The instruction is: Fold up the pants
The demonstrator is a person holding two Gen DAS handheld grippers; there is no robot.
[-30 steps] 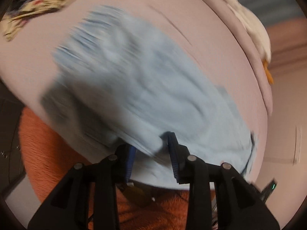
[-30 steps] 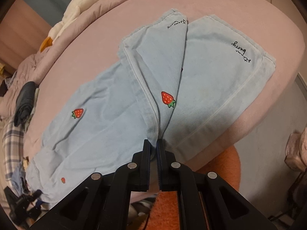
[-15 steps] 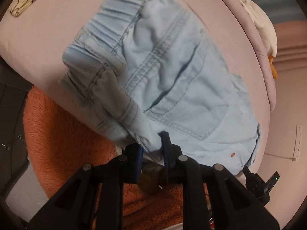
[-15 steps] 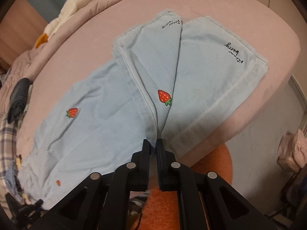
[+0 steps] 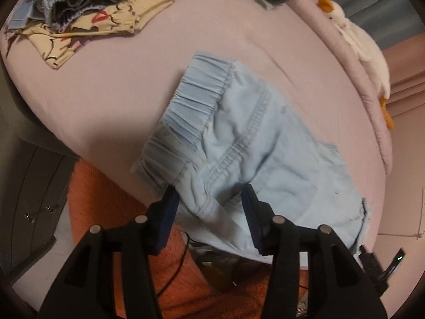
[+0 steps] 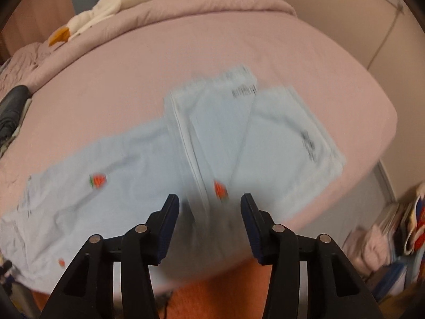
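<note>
Pants [image 5: 249,148] of light blue denim are spread on a pink bed [image 5: 127,85] in the left wrist view, with the gathered elastic waistband [image 5: 191,114] toward the far left and a stitched back seam running down toward the near edge. The left gripper [image 5: 209,207] is seen with its jaws set wide apart, a bunched fold of the fabric lying between the two blue-padded fingers [image 5: 170,212] without being pinched; nothing is held. Only this view shows a pile of other clothes [image 5: 87,13] at the far left of the bed, well apart from the pants, and an orange rug [image 5: 111,212] below the near mattress edge. A white plush goose [image 5: 364,45] lies along the far right side. In the right wrist view the leg end of the pants [image 6: 186,159] is shown instead, blurred by motion: the two legs lie folded over one another, with small red strawberry prints [image 6: 97,180] and dark lettering near the hems [image 6: 308,143], details the other view does not give. The right gripper [image 6: 209,207] is likewise spread wide and grips nothing; the near edge of the fabric lies just beyond and between its fingers [image 6: 251,212], where the cloth drapes over the mattress edge. The plush goose [image 6: 111,8] appears here at the far left, on a rumpled pink quilt [image 6: 212,0].
</note>
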